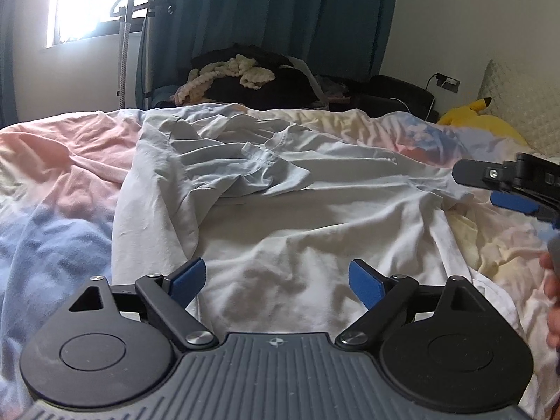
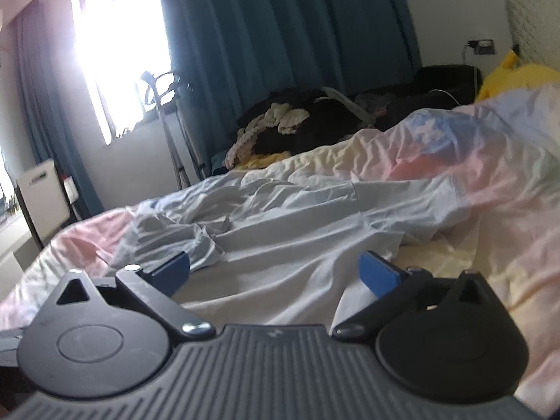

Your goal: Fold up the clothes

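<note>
Now both the left hand-held gripper [image 1: 276, 276] and right hand-held gripper [image 2: 274, 271] gape empty over the white shirt [image 1: 297, 217]

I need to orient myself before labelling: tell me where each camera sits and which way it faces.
Left wrist: on the left claw, open, looking across the white T-shirt toward the teal curtain; the right claw and fingers show at right.
Right wrist: on the right claw, open, low over the shirt, facing the window.
Shared: shirt, curtain, yellow plush.

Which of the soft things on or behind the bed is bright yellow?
The plush toy at the bed's far right corner, by the headboard. The knitted bundle behind the bed is cream, and the shirt is white.
</note>
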A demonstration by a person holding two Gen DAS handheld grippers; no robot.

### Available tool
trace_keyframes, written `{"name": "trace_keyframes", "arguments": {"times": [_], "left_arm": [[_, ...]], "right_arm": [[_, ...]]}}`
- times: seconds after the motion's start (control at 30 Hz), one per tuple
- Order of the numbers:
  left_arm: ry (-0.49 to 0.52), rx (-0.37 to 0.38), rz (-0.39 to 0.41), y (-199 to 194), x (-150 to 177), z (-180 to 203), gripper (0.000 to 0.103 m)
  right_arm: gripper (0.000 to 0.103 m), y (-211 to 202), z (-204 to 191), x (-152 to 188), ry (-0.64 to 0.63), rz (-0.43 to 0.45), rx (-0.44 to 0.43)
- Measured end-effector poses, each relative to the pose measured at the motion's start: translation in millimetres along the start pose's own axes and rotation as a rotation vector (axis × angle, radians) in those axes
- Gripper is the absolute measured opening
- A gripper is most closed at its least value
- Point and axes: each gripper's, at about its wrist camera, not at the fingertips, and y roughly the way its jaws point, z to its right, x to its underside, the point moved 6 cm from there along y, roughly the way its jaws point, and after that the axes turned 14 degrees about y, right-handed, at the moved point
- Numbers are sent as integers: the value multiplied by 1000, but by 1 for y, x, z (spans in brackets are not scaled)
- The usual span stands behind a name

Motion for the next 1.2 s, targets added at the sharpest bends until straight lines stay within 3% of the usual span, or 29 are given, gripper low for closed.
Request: {"name": "trace_keyframes", "arguments": {"times": [0.07,0.37,0.67,0.9,1.03,1.2], "left_arm": [[1,-6,-3,1,2,0,92],[-5,-26,-1,7,5,-2,92],[-48,-26,-8,18,-1,-5,92],[-62,17,-7,16,-1,-3,92],[-75,47,-1,17,-3,-4,93],[-97,51,7,21,-5,-12,93]], "right_arm": [[103,10,7,-8,-9,-9,12],[102,68,66,-35,174,-36,35],[102,80,125,-36,603,-65,-67],[99,102,169,-26,849,-59,-59],[99,112,174,-35,873,-28,-41],[99,135,177,-43,817,0,50]]}}
